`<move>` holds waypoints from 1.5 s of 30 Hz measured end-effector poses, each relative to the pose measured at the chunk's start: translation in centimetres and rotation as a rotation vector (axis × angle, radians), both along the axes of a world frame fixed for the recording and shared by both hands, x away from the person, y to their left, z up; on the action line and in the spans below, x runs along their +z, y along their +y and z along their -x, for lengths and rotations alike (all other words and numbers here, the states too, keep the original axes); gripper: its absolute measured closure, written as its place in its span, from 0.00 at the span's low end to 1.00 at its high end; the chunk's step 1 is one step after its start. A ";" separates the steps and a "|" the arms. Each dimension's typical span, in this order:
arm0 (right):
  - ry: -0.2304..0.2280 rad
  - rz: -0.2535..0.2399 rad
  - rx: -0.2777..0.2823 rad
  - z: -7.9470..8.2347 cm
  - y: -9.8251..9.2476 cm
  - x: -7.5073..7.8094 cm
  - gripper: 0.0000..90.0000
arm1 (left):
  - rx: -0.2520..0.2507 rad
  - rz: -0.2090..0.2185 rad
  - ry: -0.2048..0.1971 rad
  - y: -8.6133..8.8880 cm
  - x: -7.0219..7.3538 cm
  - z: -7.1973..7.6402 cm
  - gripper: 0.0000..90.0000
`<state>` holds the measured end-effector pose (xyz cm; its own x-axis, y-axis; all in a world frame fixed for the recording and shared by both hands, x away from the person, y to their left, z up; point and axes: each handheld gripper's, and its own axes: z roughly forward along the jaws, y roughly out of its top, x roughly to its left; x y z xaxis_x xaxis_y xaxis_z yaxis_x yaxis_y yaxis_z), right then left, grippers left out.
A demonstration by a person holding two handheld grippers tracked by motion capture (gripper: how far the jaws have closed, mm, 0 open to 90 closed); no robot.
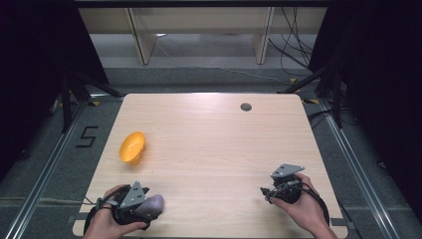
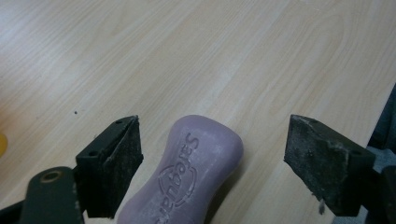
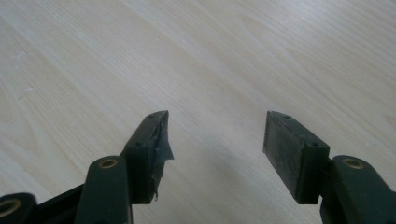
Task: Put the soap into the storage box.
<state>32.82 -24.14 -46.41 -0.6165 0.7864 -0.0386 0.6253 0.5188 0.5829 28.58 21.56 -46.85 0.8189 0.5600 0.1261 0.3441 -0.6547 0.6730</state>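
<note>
Pale woodgrain table [image 1: 209,144]; embossed lilac soap bar [image 2: 187,172] btwn spread jaws.

soap [image 2: 187,172] on table [image 1: 209,144], bowl [image 1: 132,147] behind

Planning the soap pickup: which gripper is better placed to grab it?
Left. The left gripper already straddles the purple soap bar, jaws open. The right gripper faces bare table.

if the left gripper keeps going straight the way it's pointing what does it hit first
The purple soap bar, most likely. It already lies between the open jaws of the left gripper, nearer one jaw, so pushing on would slide along or nudge it; beyond is bare table.
</note>
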 end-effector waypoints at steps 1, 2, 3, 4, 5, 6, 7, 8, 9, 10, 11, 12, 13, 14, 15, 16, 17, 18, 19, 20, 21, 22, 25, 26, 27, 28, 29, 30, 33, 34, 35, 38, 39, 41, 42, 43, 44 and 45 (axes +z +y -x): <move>0.000 0.000 0.000 0.0 0.0 0.0 0.46 | 0.000 0.000 0.000 0.0 0.0 0.0 0.21; -0.003 0.001 0.002 0.0 0.0 0.0 0.46 | -0.013 -0.018 0.004 -0.1 0.3 -0.2 0.22; -0.003 0.001 0.003 0.0 0.0 0.0 0.46 | -0.018 -0.026 0.011 -0.1 0.5 -0.2 0.22; -0.001 -0.001 0.000 0.0 0.0 0.0 0.46 | -0.017 -0.028 0.034 -0.2 0.6 -0.3 0.23; -0.009 0.004 0.014 -0.1 0.0 -0.2 0.46 | -0.017 -0.028 0.034 -0.2 0.6 -0.3 0.23; -0.008 0.004 0.015 -0.1 0.0 -0.2 0.46 | -0.040 -0.070 0.066 -0.3 0.9 -0.7 0.24; -0.009 0.005 0.018 -0.1 0.0 -0.2 0.46 | -0.040 -0.070 0.066 -0.3 0.9 -0.7 0.25; -0.009 0.005 0.018 -0.1 0.0 -0.2 0.46 | -0.054 -0.088 0.083 -0.3 1.0 -0.8 0.25; 0.003 0.007 0.009 -0.1 0.0 0.0 0.46 | -0.081 -0.161 0.117 -0.3 1.4 -1.3 0.24; 0.002 0.005 0.011 -0.1 0.0 -0.1 0.45 | -0.081 -0.161 0.117 -0.3 1.4 -1.3 0.24; 0.002 0.005 0.011 -0.1 0.0 -0.1 0.45 | -0.092 -0.185 0.133 -0.4 1.5 -1.5 0.24; 0.001 0.002 0.010 -0.1 0.0 -0.1 0.45 | -0.119 -0.236 0.147 -0.4 1.8 -2.0 0.24; 0.004 0.005 0.012 -0.1 0.0 -0.1 0.45 | -0.123 -0.246 0.159 -0.5 1.9 -2.2 0.25; -0.021 0.012 0.030 -0.3 -0.1 -0.1 0.45 | -0.147 -0.293 0.177 -0.7 2.1 -2.6 0.25; -0.023 0.018 0.032 -0.3 -0.1 -0.2 0.45 | -0.147 -0.293 0.177 -0.7 2.1 -2.6 0.25; -0.023 0.018 0.032 -0.3 -0.1 -0.2 0.45 | -0.163 -0.317 0.192 -0.8 2.1 -2.9 0.25; -0.023 0.019 0.036 -0.3 -0.1 -0.2 0.45 | -0.202 -0.373 0.217 -1.1 2.2 -3.3 0.26; -0.019 0.016 0.030 -0.2 0.0 -0.2 0.45 | -0.225 -0.395 0.230 -1.2 2.2 -3.6 0.28; -0.013 0.011 0.021 -0.2 0.0 -0.2 0.45 | -0.243 -0.411 0.242 -1.3 2.2 -3.8 0.30; -0.011 0.010 0.021 -0.1 0.0 -0.2 0.45 | -0.255 -0.420 0.257 -1.4 2.1 -4.0 0.31; -0.018 0.017 0.033 -0.2 0.0 -0.2 0.45 | -0.255 -0.420 0.257 -1.4 2.1 -4.0 0.32; -0.015 0.017 0.033 -0.2 0.0 -0.2 0.45 | -0.280 -0.452 0.279 -1.6 2.0 -4.5 0.32; -0.013 0.018 0.035 -0.2 0.0 -0.3 0.45 | -0.296 -0.494 0.278 -2.0 1.6 -5.1 0.33; -0.003 0.012 0.028 -0.2 0.0 -0.2 0.45 | -0.304 -0.515 0.284 -2.1 1.4 -5.2 0.33; -0.004 0.011 0.030 -0.2 0.0 -0.2 0.45 | -0.304 -0.515 0.284 -2.1 1.4 -5.2 0.33; -0.004 0.011 0.030 -0.2 0.0 -0.2 0.45 | -0.313 -0.531 0.286 -2.2 1.3 -5.3 0.33; -0.012 0.021 0.045 -0.2 0.0 -0.3 0.45 | -0.316 -0.549 0.302 -2.3 1.0 -5.6 0.34; -0.012 0.021 0.044 -0.2 0.0 -0.3 0.45 | -0.316 -0.549 0.302 -2.3 1.0 -5.6 0.34; -0.012 0.021 0.044 -0.2 0.0 -0.3 0.45 | -0.320 -0.583 0.314 -2.5 0.5 -5.9 0.35; -0.013 0.022 0.045 -0.2 0.0 -0.3 0.45 | -0.309 -0.573 0.336 -2.5 0.4 -5.8 0.35; -0.013 0.023 0.046 -0.3 0.0 -0.3 0.45 | -0.313 -0.572 0.336 -2.6 0.3 -5.8 0.35; 0.000 0.016 0.039 -0.2 0.1 -0.3 0.45 | -0.331 -0.583 0.343 -2.8 0.1 -6.1 0.36; 0.001 0.016 0.039 -0.2 0.1 -0.3 0.45 | -0.333 -0.583 0.346 -2.9 -0.1 -6.1 0.36; -0.003 0.015 0.036 -0.2 0.1 -0.3 0.45 | -0.326 -0.581 0.362 -3.0 -0.3 -6.2 0.38; -0.010 -0.007 0.020 -0.1 0.2 -0.5 0.45 | -0.324 -0.586 0.367 -3.0 -0.5 -6.2 0.38; -0.011 -0.009 0.020 -0.1 0.2 -0.6 0.45 | -0.326 -0.592 0.364 -3.0 -0.5 -6.3 0.39; -0.011 -0.009 0.020 -0.1 0.2 -0.6 0.45 | -0.326 -0.592 0.364 -3.0 -0.5 -6.3 0.39; 0.015 0.010 0.027 -0.1 0.2 -0.3 0.45 | -0.314 -0.587 0.387 -3.1 -0.7 -6.3 0.39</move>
<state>32.90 -23.95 -46.75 -0.6378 0.7693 -0.0374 0.6196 0.5413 0.5685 34.85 18.48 -47.58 0.9746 0.2241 0.0032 0.2236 -0.9732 0.0544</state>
